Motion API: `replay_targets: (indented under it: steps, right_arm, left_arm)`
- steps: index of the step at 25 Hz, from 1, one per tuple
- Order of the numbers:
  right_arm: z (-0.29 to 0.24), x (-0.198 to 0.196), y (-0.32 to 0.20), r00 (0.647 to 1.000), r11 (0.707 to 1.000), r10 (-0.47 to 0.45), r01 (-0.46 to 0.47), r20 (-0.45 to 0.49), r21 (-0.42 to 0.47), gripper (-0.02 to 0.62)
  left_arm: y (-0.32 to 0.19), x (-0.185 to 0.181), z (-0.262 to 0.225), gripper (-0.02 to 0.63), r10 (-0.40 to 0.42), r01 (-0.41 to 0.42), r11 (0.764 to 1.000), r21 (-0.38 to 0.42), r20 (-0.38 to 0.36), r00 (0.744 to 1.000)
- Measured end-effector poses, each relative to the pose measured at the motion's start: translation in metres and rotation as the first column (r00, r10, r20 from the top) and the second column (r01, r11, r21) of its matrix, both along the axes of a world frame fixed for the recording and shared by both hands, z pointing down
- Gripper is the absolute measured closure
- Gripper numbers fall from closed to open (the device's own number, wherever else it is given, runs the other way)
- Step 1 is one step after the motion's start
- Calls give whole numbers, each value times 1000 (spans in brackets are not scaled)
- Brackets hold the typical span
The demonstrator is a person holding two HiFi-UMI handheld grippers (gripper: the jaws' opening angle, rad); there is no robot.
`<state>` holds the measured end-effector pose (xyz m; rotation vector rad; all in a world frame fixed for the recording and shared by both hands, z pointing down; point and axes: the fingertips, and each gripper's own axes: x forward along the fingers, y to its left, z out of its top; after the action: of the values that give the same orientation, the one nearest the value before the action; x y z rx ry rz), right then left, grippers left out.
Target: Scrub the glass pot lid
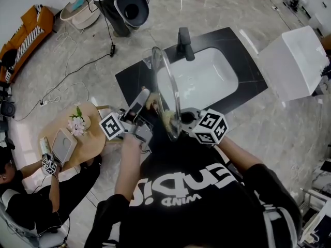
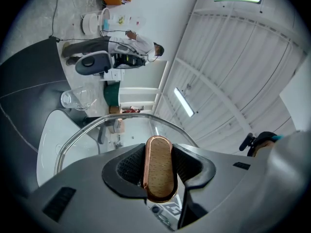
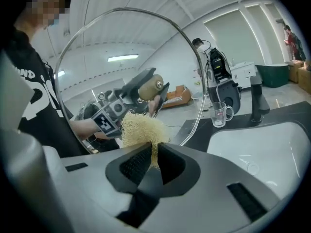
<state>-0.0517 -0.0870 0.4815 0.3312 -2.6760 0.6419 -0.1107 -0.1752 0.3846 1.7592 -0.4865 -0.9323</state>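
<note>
Closest to the camera, the person in a black shirt (image 1: 201, 200) holds both tools in front of the chest. The left gripper (image 2: 159, 176) has its jaws partly apart and pressed on the two sides of the wooden handle (image 2: 159, 159) of the glass pot lid (image 1: 166, 89); the handle fills the gap between the pads. The right gripper (image 3: 152, 160) has its jaws almost together, and they pinch the lower part of a yellow mesh scrubber (image 3: 140, 127), whose loose upper part stands out above them.

The lid stands on its edge between the two grippers, at the near side of the sink (image 1: 209, 79), with the handle turned to the person's left. The scrubber lies against the lower part of the opposite face of the glass, and it seems to touch it. In the right gripper view the left gripper shows through the glass.

Behind the lid is the white sink, set in a black counter (image 1: 135, 79). A dark faucet (image 1: 184, 44) stands at its far edge, and a glass mug (image 3: 219, 114) stands on the counter near the faucet.
</note>
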Motion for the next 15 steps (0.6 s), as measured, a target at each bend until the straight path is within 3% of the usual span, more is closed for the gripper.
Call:
replay_targets:
  steps: [8, 15]
  right_arm:
    - [-32, 9, 14, 997, 999, -24, 27, 78, -43, 558]
    - [-82, 14, 5, 989, 999, -9, 5, 148, 32, 558]
  left_arm:
    - [-3, -4, 8, 430, -8, 8, 1000, -21, -6, 1000]
    - [-6, -1, 13, 430, 5, -6, 999, -35, -9, 1000]
